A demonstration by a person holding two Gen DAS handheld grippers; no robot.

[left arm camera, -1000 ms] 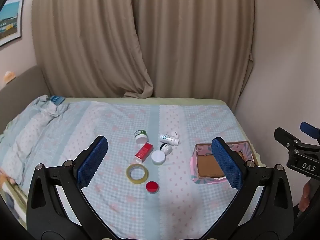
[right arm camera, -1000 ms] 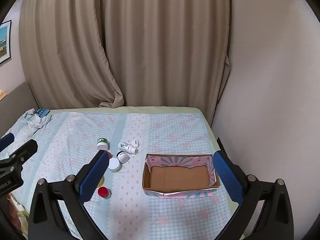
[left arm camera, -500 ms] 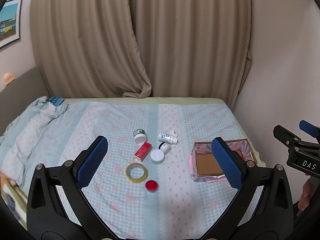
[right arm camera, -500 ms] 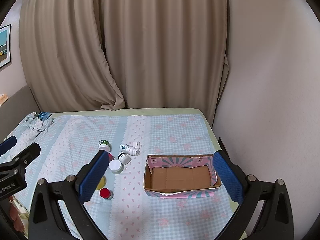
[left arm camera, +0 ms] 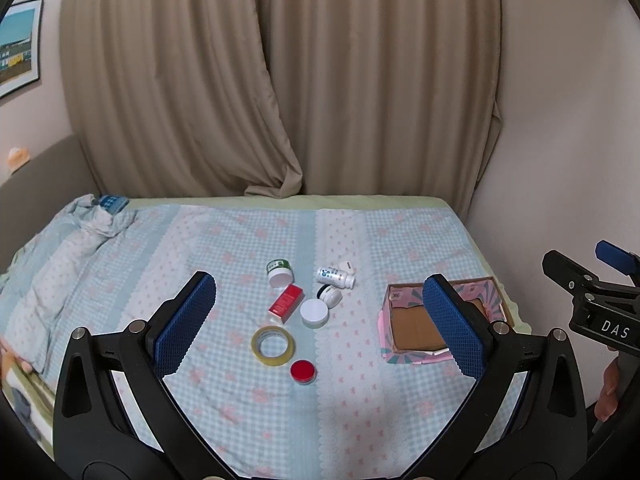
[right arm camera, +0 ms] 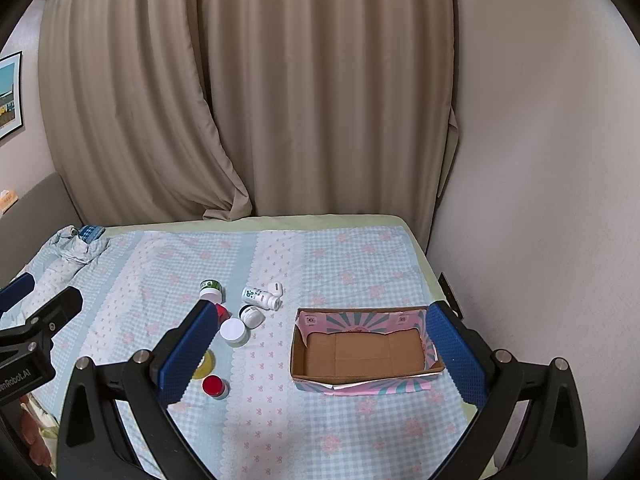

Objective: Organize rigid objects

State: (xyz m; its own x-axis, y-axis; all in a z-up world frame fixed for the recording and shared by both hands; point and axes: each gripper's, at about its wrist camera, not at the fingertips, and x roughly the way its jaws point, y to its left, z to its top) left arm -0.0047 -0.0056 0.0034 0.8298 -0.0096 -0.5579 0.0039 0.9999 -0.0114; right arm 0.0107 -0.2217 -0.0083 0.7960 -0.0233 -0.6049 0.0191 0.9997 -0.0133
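Note:
Small items lie grouped on the bed: a tape roll [left arm camera: 273, 341], a red-lidded jar [left arm camera: 303, 371], a red box [left arm camera: 286, 303], a white-lidded jar [left arm camera: 314, 312], a green-labelled jar [left arm camera: 279, 272], a white bottle on its side [left arm camera: 335, 277] and a small black-and-white jar [left arm camera: 329, 295]. An open cardboard box [right arm camera: 362, 350] with a pink patterned outside stands to their right, empty. My left gripper [left arm camera: 320, 320] is open and empty, held above the items. My right gripper [right arm camera: 320, 344] is open and empty, above the box's left side.
The bed has a blue checked cover [left arm camera: 240, 248], crumpled at the far left [left arm camera: 96, 220]. Beige curtains [left arm camera: 280, 80] hang behind it. A wall [right arm camera: 540, 160] runs close along the bed's right side.
Both grippers have risen and pulled back slightly, so the items and the box sit a little lower in view. Nothing on the bed moved.

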